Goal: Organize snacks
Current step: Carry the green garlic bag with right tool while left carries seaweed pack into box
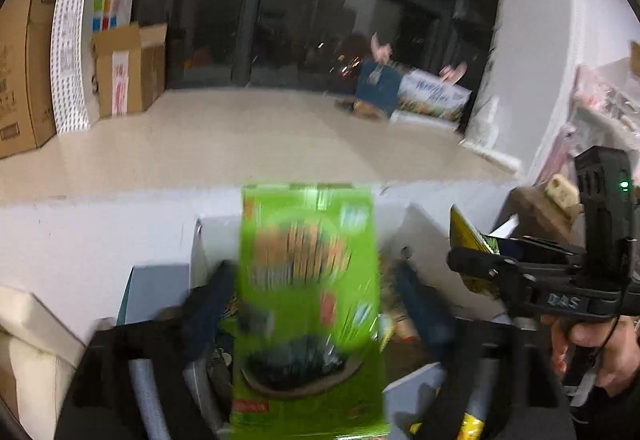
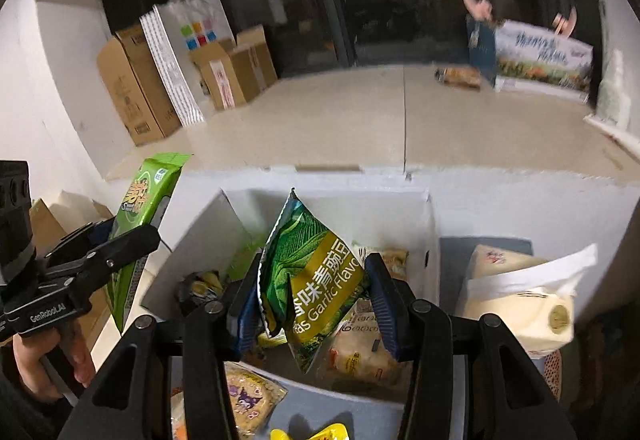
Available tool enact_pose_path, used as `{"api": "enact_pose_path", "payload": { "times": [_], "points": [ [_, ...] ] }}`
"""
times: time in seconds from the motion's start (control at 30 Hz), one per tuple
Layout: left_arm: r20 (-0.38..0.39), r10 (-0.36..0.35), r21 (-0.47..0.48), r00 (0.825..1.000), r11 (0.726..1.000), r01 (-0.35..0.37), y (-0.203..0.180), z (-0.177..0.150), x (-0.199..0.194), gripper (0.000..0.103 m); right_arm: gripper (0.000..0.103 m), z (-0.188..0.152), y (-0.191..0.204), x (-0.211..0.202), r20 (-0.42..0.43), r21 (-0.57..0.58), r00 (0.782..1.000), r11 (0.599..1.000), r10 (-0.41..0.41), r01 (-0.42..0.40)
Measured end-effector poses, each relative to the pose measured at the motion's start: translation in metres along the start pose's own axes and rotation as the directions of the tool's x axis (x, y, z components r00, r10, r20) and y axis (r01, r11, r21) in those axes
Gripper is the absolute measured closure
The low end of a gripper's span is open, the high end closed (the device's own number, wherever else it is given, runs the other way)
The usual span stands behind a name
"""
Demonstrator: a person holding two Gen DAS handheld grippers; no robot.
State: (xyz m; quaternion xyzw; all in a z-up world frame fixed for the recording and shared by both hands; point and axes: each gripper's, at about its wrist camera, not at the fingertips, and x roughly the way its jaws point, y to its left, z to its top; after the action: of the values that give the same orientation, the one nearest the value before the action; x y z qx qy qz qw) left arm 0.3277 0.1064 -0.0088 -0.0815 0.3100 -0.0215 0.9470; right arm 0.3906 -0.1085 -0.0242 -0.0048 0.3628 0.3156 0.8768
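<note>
My left gripper (image 1: 316,300) is shut on a bright green snack box (image 1: 308,304), held upright above a white cardboard box; it also shows at the left of the right wrist view (image 2: 140,216). My right gripper (image 2: 312,292) is shut on a green and yellow garlic pea packet (image 2: 312,276) and holds it over the open white box (image 2: 430,236), which holds several other snack packets (image 2: 360,352). The right gripper with its packet also shows at the right of the left wrist view (image 1: 480,264).
A cream bottle with a white paper strip (image 2: 520,304) lies in a compartment right of the white box. Brown cardboard boxes (image 2: 132,96) and a white bag (image 2: 196,24) stand on the floor at the back left. A long printed carton (image 2: 540,56) lies at the back right.
</note>
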Motion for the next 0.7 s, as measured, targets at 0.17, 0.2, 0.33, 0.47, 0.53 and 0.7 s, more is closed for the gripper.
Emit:
{"api": "enact_pose_path", "payload": {
  "times": [0.17,0.2,0.33,0.47,0.53,0.7],
  "points": [
    [0.0,0.014,-0.011,1.0,1.0,-0.014,0.004,-0.007,0.009,0.0,0.0,-0.009,-0.009,0.012,0.003,0.024,1.0,1.0,-0.015,0.015],
    [-0.002,0.028,0.002,1.0,1.0,-0.028,0.004,-0.008,0.009,0.0,0.0,-0.008,-0.01,0.01,0.01,0.024,1.0,1.0,-0.019,0.019],
    [-0.007,0.032,0.0,0.999,0.999,-0.032,0.006,-0.011,0.009,0.0,0.0,-0.006,-0.013,0.002,0.016,0.016,0.999,0.999,-0.038,0.038],
    [0.0,0.027,-0.003,1.0,1.0,-0.027,0.005,-0.014,-0.004,0.0,0.0,-0.009,-0.01,-0.014,0.046,0.009,0.999,1.0,-0.014,0.013],
    [0.022,-0.015,0.009,1.0,1.0,0.015,0.002,-0.021,-0.021,0.0,0.0,-0.017,-0.004,-0.028,0.072,-0.009,0.997,1.0,0.007,-0.006],
    [0.06,-0.062,0.085,0.996,0.995,0.057,-0.018,-0.051,-0.073,0.0,0.0,-0.064,0.017,-0.076,0.118,-0.06,0.988,0.994,0.103,-0.096]
  ]
}}
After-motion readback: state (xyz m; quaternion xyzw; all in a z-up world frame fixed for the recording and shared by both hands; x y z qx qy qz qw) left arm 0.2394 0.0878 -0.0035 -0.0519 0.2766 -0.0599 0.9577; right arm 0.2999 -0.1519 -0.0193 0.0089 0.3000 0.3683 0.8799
